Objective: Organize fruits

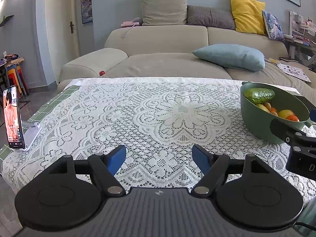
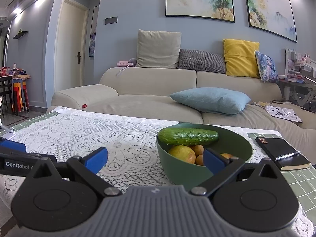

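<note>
Several pieces of produce sit together in the deep matte-green round bowl (image 2: pixel 203 169), which stands on the white lace tablecloth (image 1: pixel 158 118) at the right of the left wrist view and just right of centre in the right wrist view. A knobbly dark-green cucumber (image 2: pixel 188 136) lies across the top, resting on a yellow-green round fruit (image 2: pixel 181 154) and some small orange-yellow fruits (image 2: pixel 198 150) below it. No loose fruit shows on the cloth.

Both tools are empty. The left gripper (image 1: pixel 159 156) hangs low over the bare cloth at bottom centre of its frame, jaws spread wide. The right gripper (image 2: pixel 155 159) is just in front of the bowl, jaws likewise spread, with its right blue pad (image 2: pixel 213 161) overlapping the bowl's near rim in the picture.

That arrangement fits either fruit already gathered into the bowl or fruit about to be taken out and sorted, so I would not name a move. For any handling here, the cucumber is the piece to mind: it is perched high and could roll. A black notebook with a pen (image 2: pixel 282 154) lies close at the bowl's right.
</note>
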